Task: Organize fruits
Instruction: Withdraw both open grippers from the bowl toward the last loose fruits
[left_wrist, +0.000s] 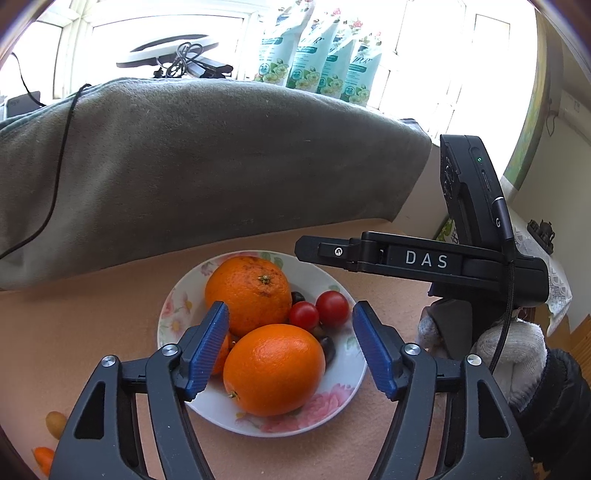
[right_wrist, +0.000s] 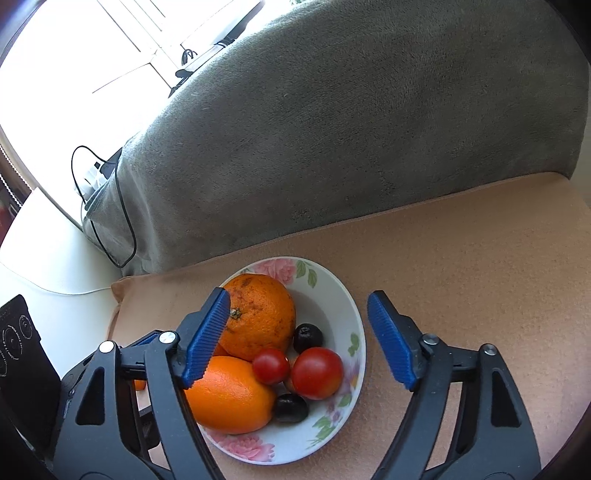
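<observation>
A white floral bowl (left_wrist: 334, 280) sits on a peach cloth and also shows in the right wrist view (right_wrist: 332, 291). It holds two oranges (left_wrist: 275, 369) (left_wrist: 249, 290), two red tomatoes (left_wrist: 332, 308) (left_wrist: 304, 315) and dark fruits (left_wrist: 328, 349). In the right wrist view the oranges (right_wrist: 258, 314) (right_wrist: 229, 395), tomatoes (right_wrist: 317, 373) (right_wrist: 270, 365) and dark fruits (right_wrist: 308, 336) (right_wrist: 291, 407) show too. My left gripper (left_wrist: 290, 349) is open and empty, just above the near orange. My right gripper (right_wrist: 297, 341) is open and empty over the bowl. Its body (left_wrist: 424, 258) shows at the right of the left wrist view.
A grey blanket-covered bulk (left_wrist: 203, 166) rises right behind the bowl. Small orange and yellow fruits (left_wrist: 55, 422) lie on the cloth at the lower left. Green pouches (left_wrist: 321, 55) stand on the windowsill. A black cable (right_wrist: 122, 221) hangs at the left.
</observation>
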